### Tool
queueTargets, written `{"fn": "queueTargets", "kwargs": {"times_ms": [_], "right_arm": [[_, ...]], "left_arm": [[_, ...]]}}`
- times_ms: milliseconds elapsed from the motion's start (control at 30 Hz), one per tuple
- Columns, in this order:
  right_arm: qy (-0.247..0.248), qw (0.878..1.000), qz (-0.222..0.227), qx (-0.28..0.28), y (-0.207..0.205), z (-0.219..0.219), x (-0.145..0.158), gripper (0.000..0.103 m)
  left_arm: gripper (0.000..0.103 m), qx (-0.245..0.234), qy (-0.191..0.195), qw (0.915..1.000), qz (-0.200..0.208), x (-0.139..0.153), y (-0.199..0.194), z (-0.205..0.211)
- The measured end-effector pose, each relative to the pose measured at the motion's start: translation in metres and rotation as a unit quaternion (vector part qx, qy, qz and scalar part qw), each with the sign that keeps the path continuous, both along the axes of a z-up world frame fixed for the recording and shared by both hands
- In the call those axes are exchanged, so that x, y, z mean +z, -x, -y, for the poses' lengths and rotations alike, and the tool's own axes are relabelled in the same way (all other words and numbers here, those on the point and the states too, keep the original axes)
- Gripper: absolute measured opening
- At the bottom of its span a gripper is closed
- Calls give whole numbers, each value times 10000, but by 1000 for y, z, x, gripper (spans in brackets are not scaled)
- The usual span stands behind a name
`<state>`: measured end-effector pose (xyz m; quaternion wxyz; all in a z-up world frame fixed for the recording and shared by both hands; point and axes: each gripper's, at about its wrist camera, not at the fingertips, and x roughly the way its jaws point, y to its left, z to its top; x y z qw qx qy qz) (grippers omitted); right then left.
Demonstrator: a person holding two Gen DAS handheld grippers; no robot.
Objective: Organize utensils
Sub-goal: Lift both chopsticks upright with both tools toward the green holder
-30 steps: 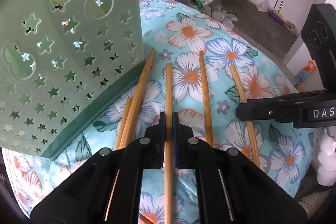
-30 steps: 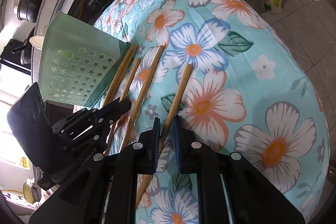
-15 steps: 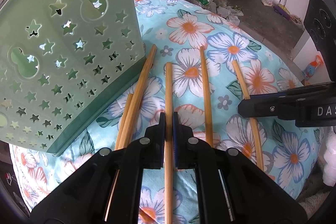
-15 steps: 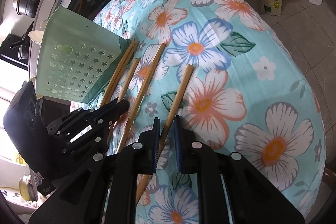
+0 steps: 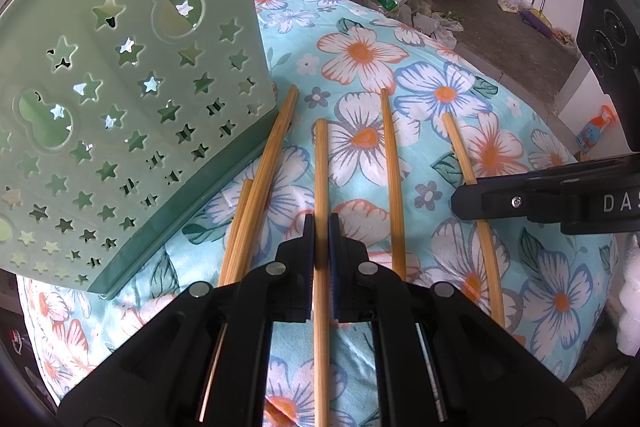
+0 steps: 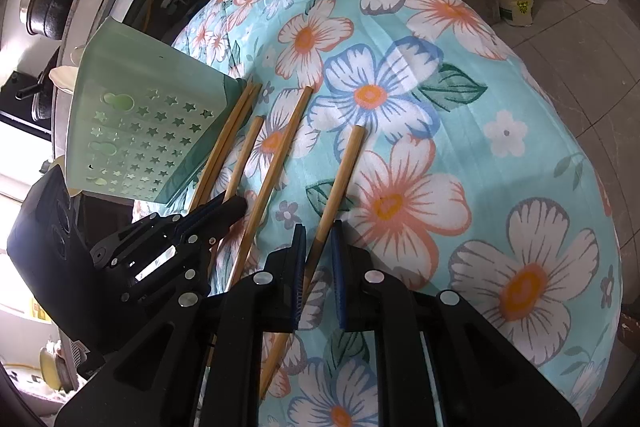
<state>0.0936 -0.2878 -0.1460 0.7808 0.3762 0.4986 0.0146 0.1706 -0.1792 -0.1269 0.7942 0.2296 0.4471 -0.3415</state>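
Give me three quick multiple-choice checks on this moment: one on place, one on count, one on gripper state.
1. Where is the green holder relative to the chopsticks, in the left wrist view?
A. left
B. right
C. on top

2. How many chopsticks lie on the cloth?
A. three
B. five
C. eight

3. What is the left gripper doing?
A. open above the cloth
B. shut on a chopstick
C. holding the holder

Answers: 1 A, the green holder stands left of the row. 2 B, five sticks show on the floral cloth. 3 B, the left gripper clamps the middle chopstick.
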Motion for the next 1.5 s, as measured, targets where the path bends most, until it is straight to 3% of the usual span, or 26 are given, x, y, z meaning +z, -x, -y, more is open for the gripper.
{"fn": "queueTargets", "kwargs": {"times_ms": [367,767,1167,1333,1500], "right_arm": [[12,9998,184,6,7,2,9,12],[183,9977,659,-46,19,10,38,10],[817,9881,1306,11,26,5,85,6],[1056,9816,1587,76,28,2,105,6],[1220,9751,1848,149,26,-2,123,6]], "left_arm": [[6,-3,-48,10000,22,1,-5,5],[6,66,39,9998,189,13,-7,4],[6,312,1174,9917,410,98,-9,-40],[6,498,1761,9817,517,138,-4,-75],[6,685,2448,9644,729,187,-5,-110]]}}
